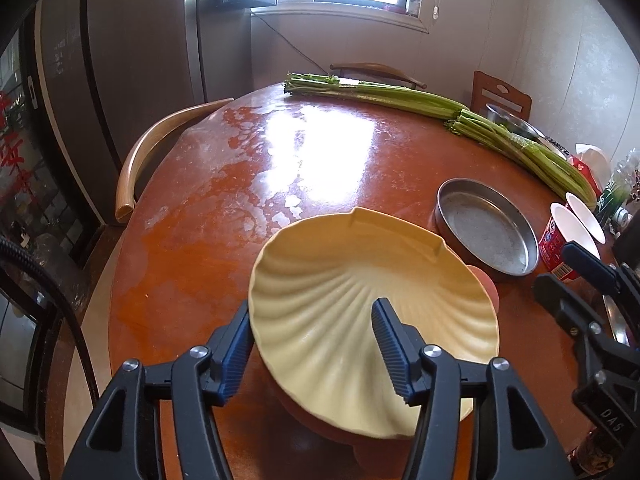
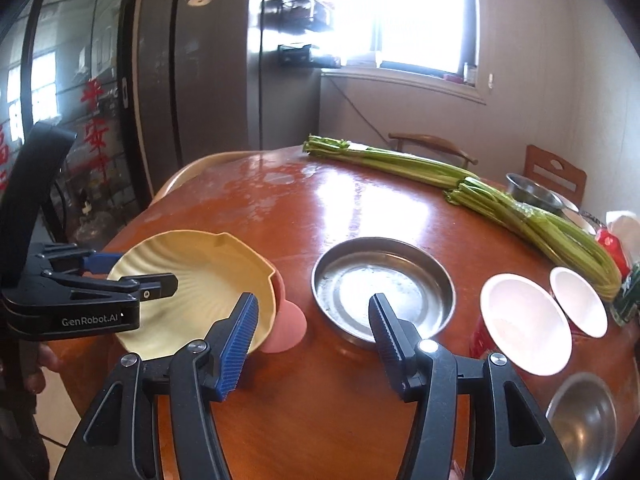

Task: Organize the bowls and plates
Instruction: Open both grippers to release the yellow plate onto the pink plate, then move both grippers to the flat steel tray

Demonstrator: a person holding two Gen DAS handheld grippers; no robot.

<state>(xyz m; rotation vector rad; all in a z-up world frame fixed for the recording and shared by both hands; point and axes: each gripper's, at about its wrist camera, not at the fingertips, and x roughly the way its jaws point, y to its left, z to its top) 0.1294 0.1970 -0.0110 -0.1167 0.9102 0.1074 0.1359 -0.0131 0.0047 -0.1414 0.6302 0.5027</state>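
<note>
A yellow shell-shaped plate rests tilted on a pink dish on the round wooden table. My left gripper is open, its fingers on either side of the plate's near rim. In the right wrist view the same plate and pink dish lie at the left, with the left gripper over the plate. My right gripper is open and empty, just in front of a round steel pan. The pan also shows in the left wrist view.
Two long bunches of green stalks lie across the far right of the table. Two white paper cups and a steel bowl stand at the right. A further steel bowl sits behind the stalks. Chairs ring the table.
</note>
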